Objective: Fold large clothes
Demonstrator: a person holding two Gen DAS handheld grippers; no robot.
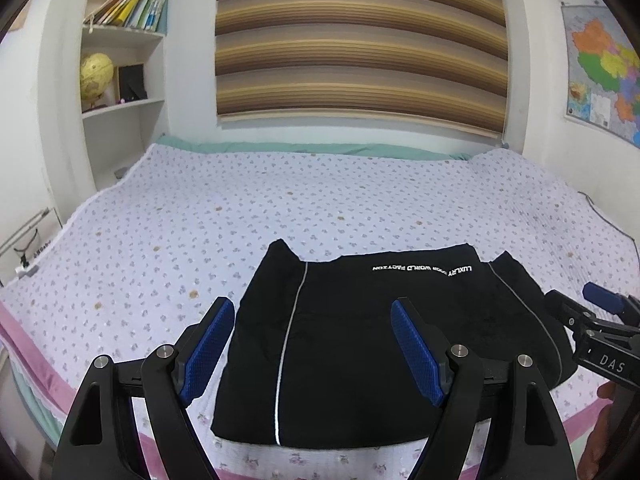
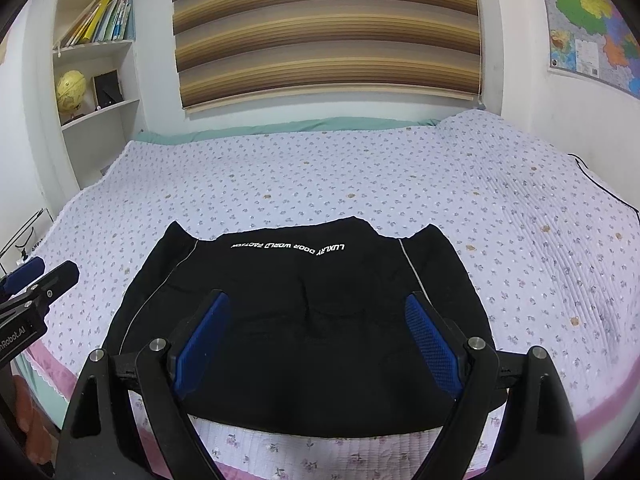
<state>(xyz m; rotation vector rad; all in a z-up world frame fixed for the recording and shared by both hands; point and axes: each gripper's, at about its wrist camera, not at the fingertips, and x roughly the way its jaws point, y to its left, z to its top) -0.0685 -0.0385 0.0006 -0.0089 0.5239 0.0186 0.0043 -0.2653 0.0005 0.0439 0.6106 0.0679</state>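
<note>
Black garment (image 1: 360,340) lying flat near front edge of bed (image 1: 160,220), already partly folded, longer side to side. Left gripper (image 1: 314,320) and right gripper (image 2: 316,312) hovering above garment's near edge, both wide apart, holding nothing, about equally near.

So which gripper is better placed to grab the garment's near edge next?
Probably the right gripper: its open jaws sit centred over the black garment. The left gripper, also open, straddles its left edge, one jaw over the bedspread.
</note>
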